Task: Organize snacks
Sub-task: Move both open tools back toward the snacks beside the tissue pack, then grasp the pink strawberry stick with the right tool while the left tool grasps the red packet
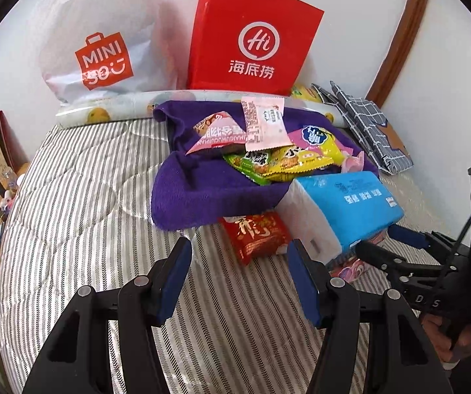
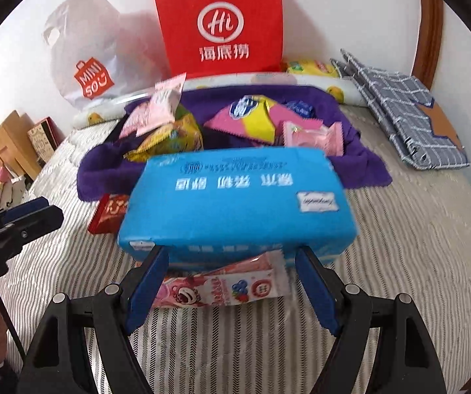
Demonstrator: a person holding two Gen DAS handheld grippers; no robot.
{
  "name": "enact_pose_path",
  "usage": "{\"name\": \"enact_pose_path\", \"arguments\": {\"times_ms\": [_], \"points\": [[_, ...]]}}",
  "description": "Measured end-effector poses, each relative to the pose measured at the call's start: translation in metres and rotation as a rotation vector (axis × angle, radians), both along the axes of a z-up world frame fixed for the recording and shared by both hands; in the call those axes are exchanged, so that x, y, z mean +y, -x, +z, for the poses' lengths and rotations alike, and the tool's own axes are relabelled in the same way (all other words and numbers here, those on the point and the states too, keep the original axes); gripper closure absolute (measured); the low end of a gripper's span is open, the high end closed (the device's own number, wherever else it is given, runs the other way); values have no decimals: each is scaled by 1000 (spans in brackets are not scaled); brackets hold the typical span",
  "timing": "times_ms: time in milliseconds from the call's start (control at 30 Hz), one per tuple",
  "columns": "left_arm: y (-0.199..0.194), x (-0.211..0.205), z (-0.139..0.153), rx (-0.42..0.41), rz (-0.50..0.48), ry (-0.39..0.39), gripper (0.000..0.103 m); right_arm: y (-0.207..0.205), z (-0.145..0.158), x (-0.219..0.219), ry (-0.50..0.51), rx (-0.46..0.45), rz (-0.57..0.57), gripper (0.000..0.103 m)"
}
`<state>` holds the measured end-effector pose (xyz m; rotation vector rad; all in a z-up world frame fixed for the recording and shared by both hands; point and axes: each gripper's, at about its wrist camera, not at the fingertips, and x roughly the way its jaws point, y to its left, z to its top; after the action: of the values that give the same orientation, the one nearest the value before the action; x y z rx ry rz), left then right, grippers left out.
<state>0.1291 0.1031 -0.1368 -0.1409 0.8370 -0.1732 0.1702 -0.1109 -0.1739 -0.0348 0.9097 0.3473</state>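
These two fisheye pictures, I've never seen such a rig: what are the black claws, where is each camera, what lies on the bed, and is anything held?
Each picture comes from a camera on a hand-held two-finger gripper, looking along its fingers. The left view shows the left gripper open above the striped bedding, near a red snack packet. The right view shows the right gripper open around a pink packet lying under a blue tissue pack; nothing looks gripped. Behind lies a purple towel heaped with snacks, then a red paper bag and a white plastic bag.
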Motion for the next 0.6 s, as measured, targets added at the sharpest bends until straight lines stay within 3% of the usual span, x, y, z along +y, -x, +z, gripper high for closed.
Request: {"name": "enact_pose_path", "arguments": {"times_ms": [400, 600], "points": [[0, 2, -8, 10, -24, -7, 43, 1, -13, 2, -15, 18, -21, 25], [-3, 5, -13, 24, -27, 3, 43, 5, -13, 10, -9, 24, 2, 45]]}}
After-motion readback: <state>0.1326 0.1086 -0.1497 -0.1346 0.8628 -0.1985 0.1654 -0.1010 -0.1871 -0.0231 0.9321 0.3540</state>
